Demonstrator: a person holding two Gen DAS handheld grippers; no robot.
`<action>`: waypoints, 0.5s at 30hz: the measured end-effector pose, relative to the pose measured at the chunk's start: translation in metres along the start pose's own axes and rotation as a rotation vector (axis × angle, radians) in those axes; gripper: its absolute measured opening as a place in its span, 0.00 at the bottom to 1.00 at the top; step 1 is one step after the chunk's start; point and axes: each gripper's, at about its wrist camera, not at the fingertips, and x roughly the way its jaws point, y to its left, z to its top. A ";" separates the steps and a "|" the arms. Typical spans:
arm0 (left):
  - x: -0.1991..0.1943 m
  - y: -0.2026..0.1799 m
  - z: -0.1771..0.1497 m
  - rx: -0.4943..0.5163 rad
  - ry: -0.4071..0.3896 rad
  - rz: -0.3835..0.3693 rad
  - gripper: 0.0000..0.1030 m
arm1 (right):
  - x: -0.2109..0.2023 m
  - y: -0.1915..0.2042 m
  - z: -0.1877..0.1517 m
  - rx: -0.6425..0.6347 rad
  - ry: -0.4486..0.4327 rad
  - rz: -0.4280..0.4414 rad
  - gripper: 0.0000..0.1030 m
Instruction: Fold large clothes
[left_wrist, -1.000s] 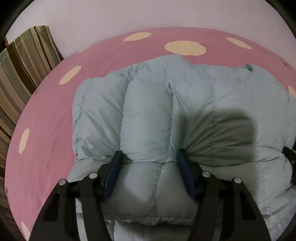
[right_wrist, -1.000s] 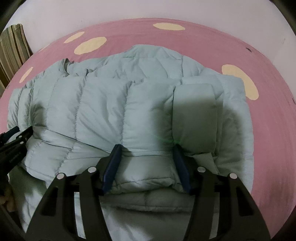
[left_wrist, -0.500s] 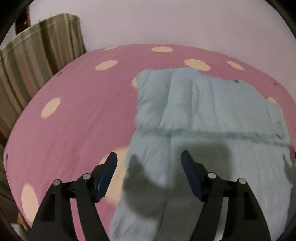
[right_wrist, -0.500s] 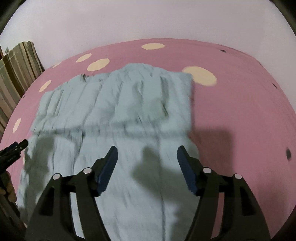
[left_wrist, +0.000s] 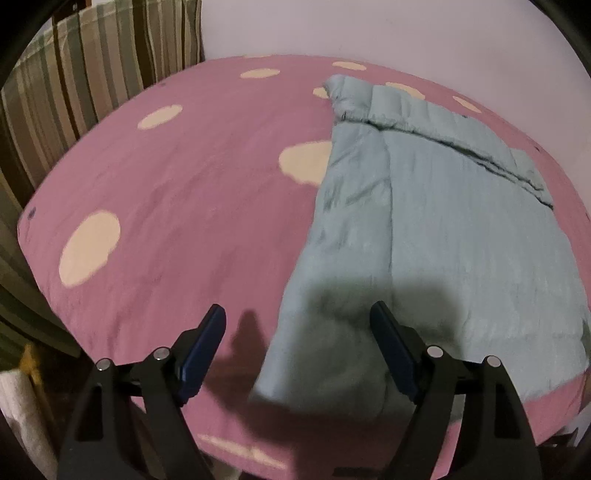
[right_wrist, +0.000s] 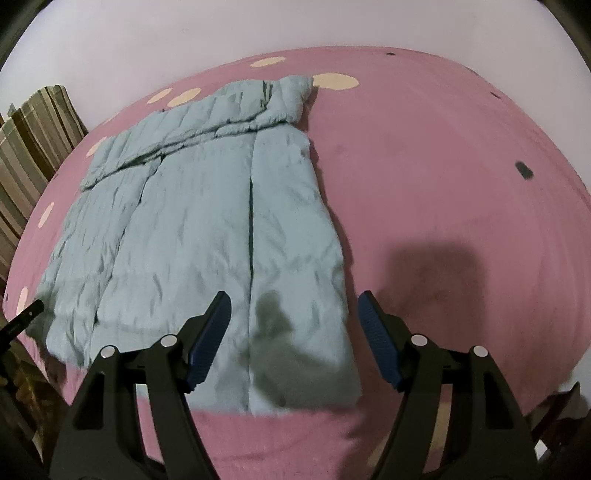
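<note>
A pale blue quilted down jacket (left_wrist: 436, 236) lies flat on a pink bed sheet with cream spots (left_wrist: 177, 206), its far end folded over. It also shows in the right wrist view (right_wrist: 207, 229). My left gripper (left_wrist: 297, 325) is open and empty, raised above the jacket's near left corner. My right gripper (right_wrist: 293, 314) is open and empty, raised above the jacket's near right edge. The tip of the left gripper shows at the left edge of the right wrist view (right_wrist: 22, 317).
A striped curtain (left_wrist: 74, 77) hangs left of the bed; it also shows in the right wrist view (right_wrist: 33, 136). A pale wall (right_wrist: 258, 26) is behind. The bed's near edge (right_wrist: 295, 443) runs just below the jacket. Bare sheet (right_wrist: 443, 184) lies right of the jacket.
Both grippers have let go of the jacket's folded edge and pulled back and up. The left view has swung left, the right view right. The jacket now lies flatter on the bed.
</note>
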 end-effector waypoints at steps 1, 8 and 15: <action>0.002 0.002 -0.004 -0.015 0.011 -0.019 0.77 | 0.000 0.000 -0.004 -0.003 0.003 0.002 0.69; 0.004 0.014 -0.018 -0.083 0.012 -0.107 0.73 | 0.013 -0.003 -0.021 0.027 0.034 0.015 0.69; 0.002 0.011 -0.023 -0.075 0.010 -0.120 0.32 | 0.018 0.002 -0.030 0.004 0.047 0.031 0.36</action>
